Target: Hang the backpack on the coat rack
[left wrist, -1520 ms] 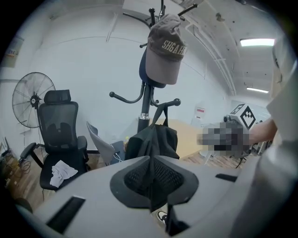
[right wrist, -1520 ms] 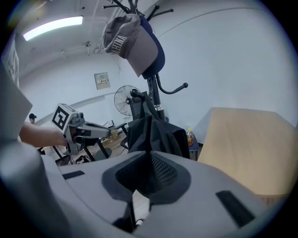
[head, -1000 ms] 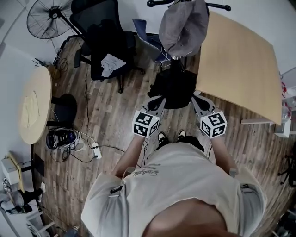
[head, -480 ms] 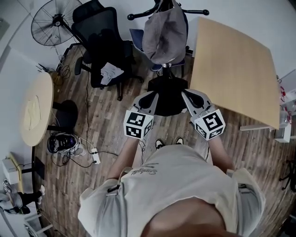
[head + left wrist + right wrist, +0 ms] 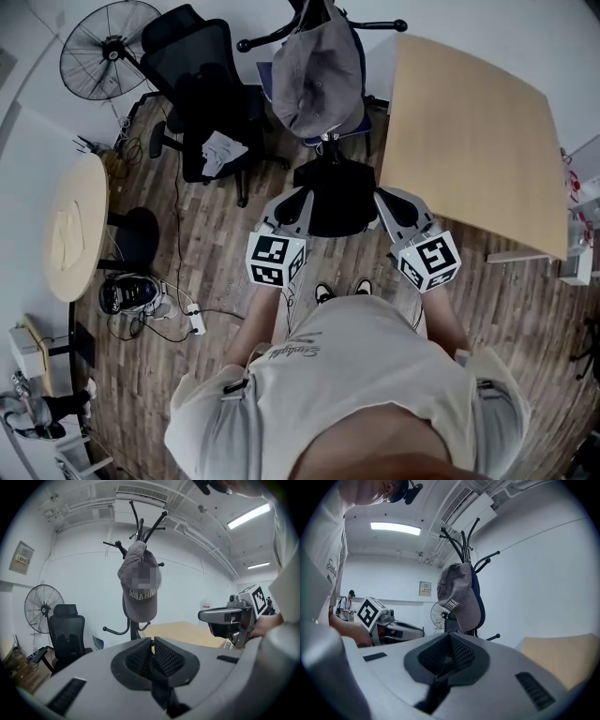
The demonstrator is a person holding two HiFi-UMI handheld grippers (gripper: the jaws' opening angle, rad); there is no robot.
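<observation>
1. The left tongs [image 5: 152, 641] are fully closed. The ribbed pads meet on a dark strip of fabric that hangs down below them, so they grip the backpack [image 5: 342, 197] at its left edge.
2. The right tongs [image 5: 450, 644] are also fully closed. A dark strip of the same backpack is pinched between the pads and trails down towards the person.
3. The backpack is black. It hangs between the two tongs, touching both and clear of the wooden floor [image 5: 216, 234]. The person's shoes [image 5: 343, 283] show just below it in the head view.
4. The coat rack [image 5: 140, 527] stands directly ahead of both tongs, just beyond the backpack. Its curved black hooks rise above tong height.
5. A grey cap [image 5: 317, 70] hangs on the rack, above and ahead of the tongs.
6. A light wooden worktop [image 5: 478, 141] lies ahead and to the right of the right tongs.
7. A black office chair [image 5: 202, 84] stands ahead and to the left of the left tongs, with a floor fan [image 5: 98, 52] further left beyond it.
8. A round table [image 5: 70, 225] stands well apart, to the left of the left tongs.
9. Both tongs are held side by side, pointing towards the rack.
</observation>
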